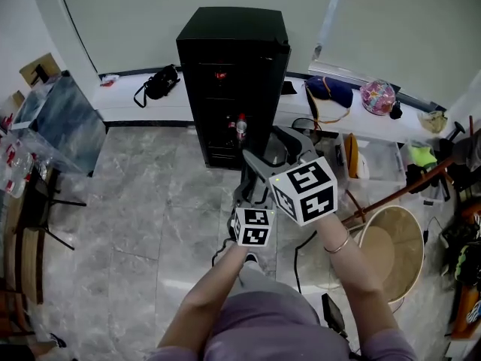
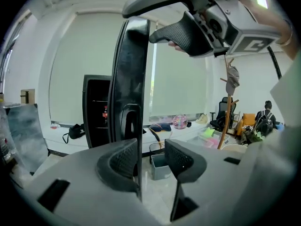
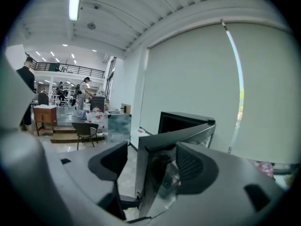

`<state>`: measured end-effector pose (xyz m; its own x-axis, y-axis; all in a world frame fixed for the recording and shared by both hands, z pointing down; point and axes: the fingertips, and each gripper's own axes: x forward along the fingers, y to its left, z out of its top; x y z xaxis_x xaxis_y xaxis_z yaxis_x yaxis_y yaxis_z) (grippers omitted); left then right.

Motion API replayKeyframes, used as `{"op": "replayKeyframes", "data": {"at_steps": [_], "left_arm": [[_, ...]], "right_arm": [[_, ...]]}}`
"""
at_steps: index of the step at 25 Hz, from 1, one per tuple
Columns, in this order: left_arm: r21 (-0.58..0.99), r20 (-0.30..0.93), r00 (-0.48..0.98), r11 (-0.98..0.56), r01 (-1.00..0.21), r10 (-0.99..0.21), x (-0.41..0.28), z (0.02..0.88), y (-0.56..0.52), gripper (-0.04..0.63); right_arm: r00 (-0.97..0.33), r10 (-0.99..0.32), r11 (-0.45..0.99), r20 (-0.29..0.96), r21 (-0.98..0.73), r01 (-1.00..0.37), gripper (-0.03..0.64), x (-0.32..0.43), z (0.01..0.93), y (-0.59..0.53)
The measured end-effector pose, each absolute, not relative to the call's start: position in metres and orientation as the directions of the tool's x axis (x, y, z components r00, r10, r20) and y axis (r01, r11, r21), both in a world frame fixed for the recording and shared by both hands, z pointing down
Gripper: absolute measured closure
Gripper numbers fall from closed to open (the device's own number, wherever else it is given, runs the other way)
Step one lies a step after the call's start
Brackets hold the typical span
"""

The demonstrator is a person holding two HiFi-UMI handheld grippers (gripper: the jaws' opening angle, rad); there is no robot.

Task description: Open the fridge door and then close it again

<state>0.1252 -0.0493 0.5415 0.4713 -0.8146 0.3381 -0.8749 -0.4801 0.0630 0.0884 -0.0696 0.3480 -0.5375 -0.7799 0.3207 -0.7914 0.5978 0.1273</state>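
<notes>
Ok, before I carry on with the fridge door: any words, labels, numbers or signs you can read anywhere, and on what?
Nothing can be read as text.
Red display on the fridge: only a glow, too small to read.
Red labels on the bottles at the left edge: too blurred to read.
Marker cubes: black-and-white square codes, no words or numbers.

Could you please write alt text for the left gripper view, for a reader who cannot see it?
An open fridge door stands edge-on between the parted jaws of the left tongs, with a gap on its right side. The right tongs sit at the door's top, and the black fridge stands behind on the left.
</notes>
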Motion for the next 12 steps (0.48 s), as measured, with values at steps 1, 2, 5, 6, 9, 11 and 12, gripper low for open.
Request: {"op": "replayKeyframes", "data": {"at_steps": [1, 2, 5, 6, 9, 11, 12], "left_arm": [[0.061, 0.338, 0.473, -0.483, -0.874, -0.814, 0.128, 0.541, -0.048, 0.43], [0.06, 0.339, 0.473, -0.483, -0.873, -0.813, 0.131, 0.542, -0.047, 0.427], [0.059, 0.344, 0.472, -0.483, -0.874, -0.812, 0.14, 0.542, -0.044, 0.419], [0.06, 0.345, 0.473, -0.484, -0.873, -0.811, 0.142, 0.542, -0.043, 0.416], [0.069, 0.352, 0.48, -0.489, -0.869, -0.803, 0.145, 0.542, -0.043, 0.393], [0.091, 0.355, 0.486, -0.488, -0.868, -0.798, 0.143, 0.541, -0.041, 0.392], [0.106, 0.351, 0.494, -0.49, -0.865, -0.795, 0.142, 0.539, -0.04, 0.401]], "right_arm": [[-0.514, -0.798, 0.573, 0.313, 0.131, -0.809, 0.299, 0.09, 0.348, -0.071], [-0.488, -0.817, 0.545, 0.306, 0.135, -0.827, 0.301, 0.092, 0.348, -0.073], [-0.406, -0.865, 0.464, 0.296, 0.16, -0.872, 0.318, 0.102, 0.35, -0.078], [-0.387, -0.874, 0.447, 0.295, 0.17, -0.878, 0.32, 0.103, 0.351, -0.079], [-0.367, -0.888, 0.426, 0.277, 0.199, -0.882, 0.313, 0.104, 0.352, -0.082], [-0.37, -0.89, 0.425, 0.266, 0.193, -0.884, 0.293, 0.108, 0.353, -0.082], [-0.375, -0.888, 0.428, 0.266, 0.182, -0.885, 0.29, 0.11, 0.353, -0.082]]}}
